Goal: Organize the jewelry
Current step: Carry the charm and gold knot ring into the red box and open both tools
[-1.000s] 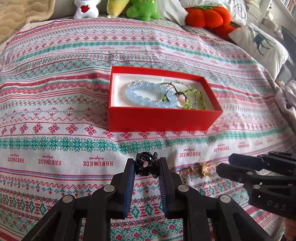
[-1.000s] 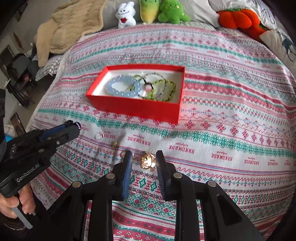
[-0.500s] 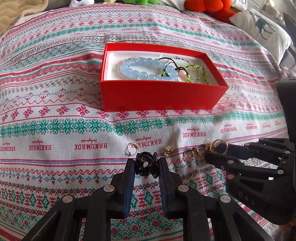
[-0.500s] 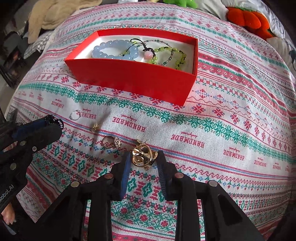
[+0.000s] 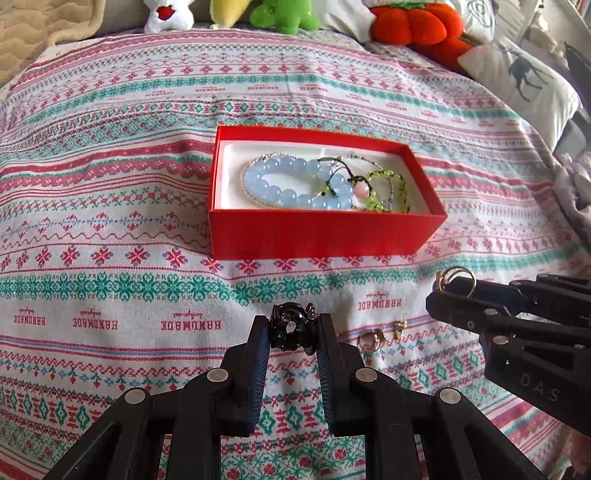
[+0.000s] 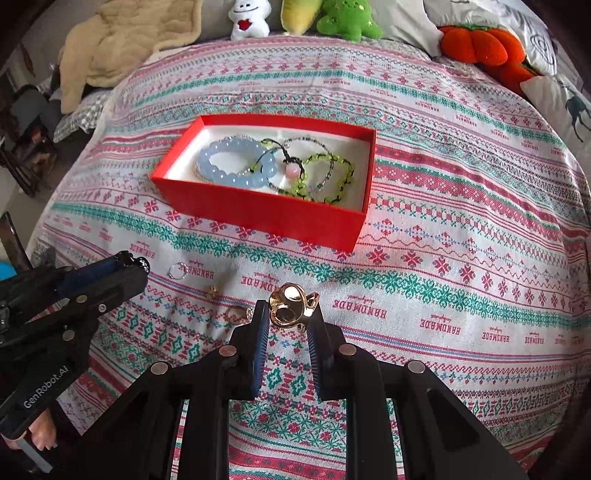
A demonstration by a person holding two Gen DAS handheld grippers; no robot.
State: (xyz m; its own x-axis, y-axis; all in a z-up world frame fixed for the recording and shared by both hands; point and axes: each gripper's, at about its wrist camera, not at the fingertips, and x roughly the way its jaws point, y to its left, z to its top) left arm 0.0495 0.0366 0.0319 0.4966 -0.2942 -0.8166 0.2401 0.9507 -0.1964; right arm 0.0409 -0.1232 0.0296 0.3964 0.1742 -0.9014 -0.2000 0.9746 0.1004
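Note:
A red box [image 5: 325, 230] [image 6: 266, 212] lies on the patterned bedspread and holds a blue bead bracelet [image 5: 295, 182] [image 6: 236, 162] and green bead strands [image 5: 388, 190] [image 6: 325, 177]. My left gripper [image 5: 291, 328] [image 6: 138, 264] is shut on a black ring [image 5: 291, 328], held above the cloth in front of the box. My right gripper [image 6: 290, 308] [image 5: 448, 282] is shut on a gold ring [image 6: 290, 306] [image 5: 456, 277], held to the right of the left gripper. A silver ring [image 6: 177, 269], a small gold stud [image 6: 211, 292] [image 5: 399, 326] and a gold ring [image 5: 369, 339] [image 6: 240, 312] lie on the cloth between the grippers.
Plush toys [image 5: 284, 14] and an orange plush pumpkin [image 5: 417, 22] [image 6: 476, 46] line the far edge of the bed. A deer-print pillow [image 5: 517, 74] lies at the far right. A beige blanket [image 6: 122, 37] lies at the far left. The bed's left edge drops off in the right wrist view.
Both grippers have risen and drawn back from the cloth with their rings held. The box looks farther away than half a second ago.

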